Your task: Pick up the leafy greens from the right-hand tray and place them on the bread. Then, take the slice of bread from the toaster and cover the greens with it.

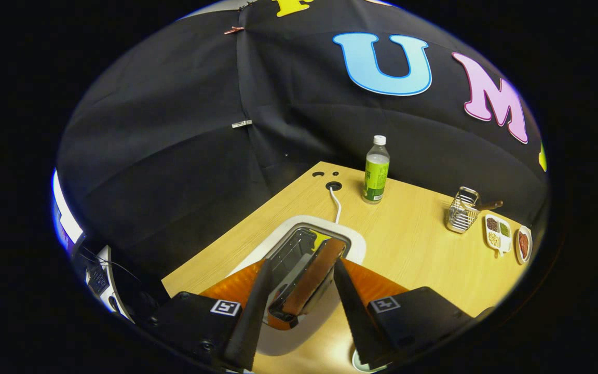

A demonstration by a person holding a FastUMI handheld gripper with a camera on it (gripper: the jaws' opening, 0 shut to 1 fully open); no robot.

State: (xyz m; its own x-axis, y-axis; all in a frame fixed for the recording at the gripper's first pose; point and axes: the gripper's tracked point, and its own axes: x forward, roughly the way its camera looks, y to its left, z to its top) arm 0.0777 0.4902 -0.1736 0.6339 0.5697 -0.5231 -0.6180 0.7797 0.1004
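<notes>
The gripper [299, 291] is hanging right over the white, round-cornered toaster [353, 244], its fingers spread apart and straddling the open slot — released, pressing on nothing. Between them the browned slice of bread [320, 275] is standing on edge in the slot, tilted a little, its top edge poking up just ahead of the fingertips. So this is looking like the second half of the job, the bread-fetching step, with the grasp not yet made.

The next move is calling for a slight drop so both fingers bracket the slice's flat faces, then a gentle close and a straight lift out of the slot. Squeeze too hard and toast crumbles.

Toward the far edge of the pale wooden surface [413, 234] a green-labelled clear bottle [376, 169] is standing upright — well apart from the work.
</notes>
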